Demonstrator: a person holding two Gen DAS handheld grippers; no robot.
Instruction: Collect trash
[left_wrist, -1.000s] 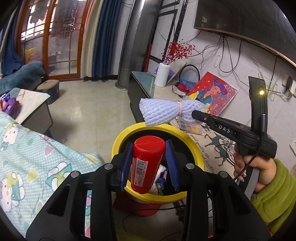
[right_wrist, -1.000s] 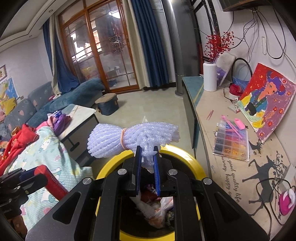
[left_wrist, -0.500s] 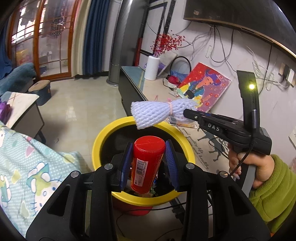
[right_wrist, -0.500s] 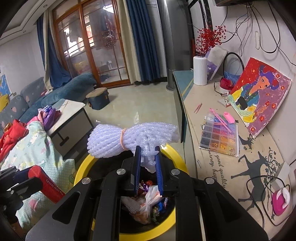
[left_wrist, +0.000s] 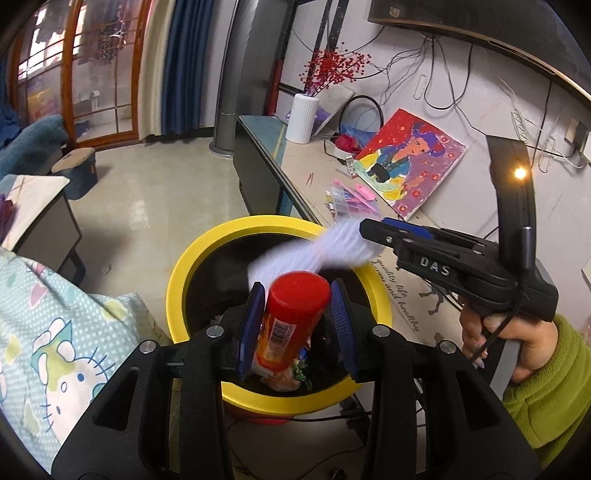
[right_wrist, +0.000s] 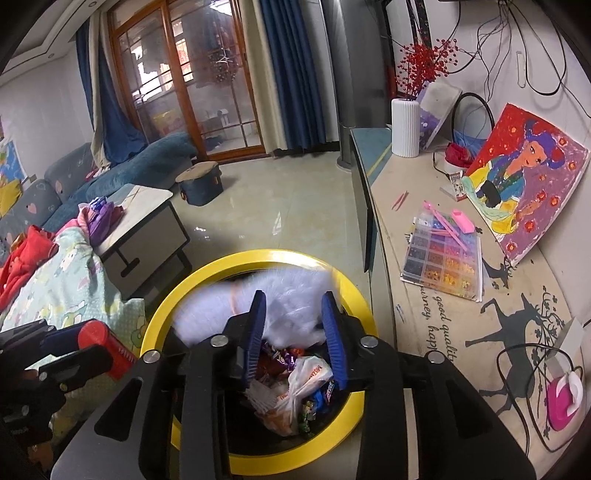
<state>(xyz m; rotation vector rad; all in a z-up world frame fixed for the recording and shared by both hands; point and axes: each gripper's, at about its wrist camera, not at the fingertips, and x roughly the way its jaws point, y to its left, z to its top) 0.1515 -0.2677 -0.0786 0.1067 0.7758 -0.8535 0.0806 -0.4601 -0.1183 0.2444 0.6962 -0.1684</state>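
White foam net (motion-blurred, tied with a thin band) sits over the mouth of the yellow-rimmed bin, just in front of the right gripper. Right gripper's blue pads are spread apart, nothing between them; the net shows in the gap but beyond the tips. From the left wrist view the net streaks from the right gripper's tip down toward the bin opening, whether it still touches a pad can't be told from the blur.

Left gripper is clamped on a red canister with a red cap and a barcode label; canister tilts slightly, held above the near part of the bin. Same canister shows at the left edge of the right wrist view, beside the bin rim.

Bin contents: crumpled white plastic bag, mixed colourful wrappers.

Surroundings: long low cabinet runs along the wall just right of the bin, carrying a bead organiser box, a colourful painting leaning on the wall, a white ribbed vase with red berries at the far end. Hello Kitty blanket left of the bin. Person's hand in a green sleeve grips the right tool's handle.
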